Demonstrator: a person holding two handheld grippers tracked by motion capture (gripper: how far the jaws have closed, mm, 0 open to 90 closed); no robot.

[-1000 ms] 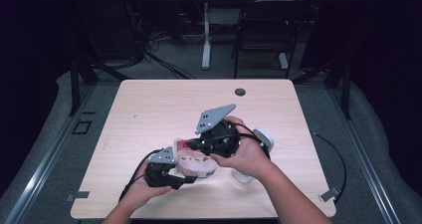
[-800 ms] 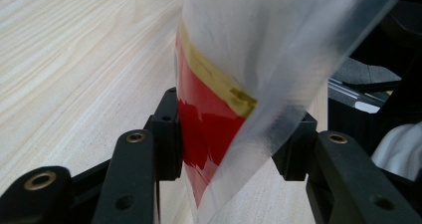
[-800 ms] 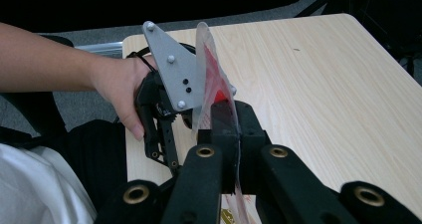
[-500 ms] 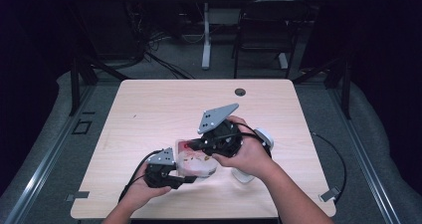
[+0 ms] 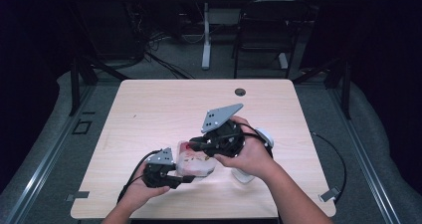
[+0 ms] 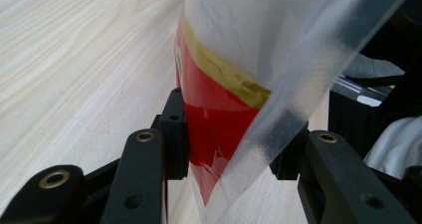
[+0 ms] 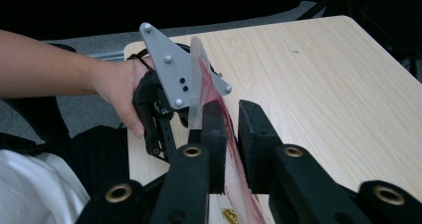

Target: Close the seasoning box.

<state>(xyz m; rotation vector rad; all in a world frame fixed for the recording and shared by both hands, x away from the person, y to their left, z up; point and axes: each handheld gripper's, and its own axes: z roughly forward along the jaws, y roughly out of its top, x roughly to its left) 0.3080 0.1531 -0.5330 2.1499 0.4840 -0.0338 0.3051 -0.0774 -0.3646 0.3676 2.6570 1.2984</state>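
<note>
Now — pouch (image 6: 219, 129) between left claw (image 6: 231, 152) pads

A pale wooden table (image 5: 149, 114) stands on grey floor (image 5: 164, 67), dark chair (image 5: 261, 35) behind.

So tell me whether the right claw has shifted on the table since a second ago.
No. In the high view the right claw sits the same way from the table's dark round hole; its jaws have just been opening around the bag.

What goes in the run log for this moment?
left gripper: shut on clear bag | right gripper: just opened, bag edge between jaws | table
</note>
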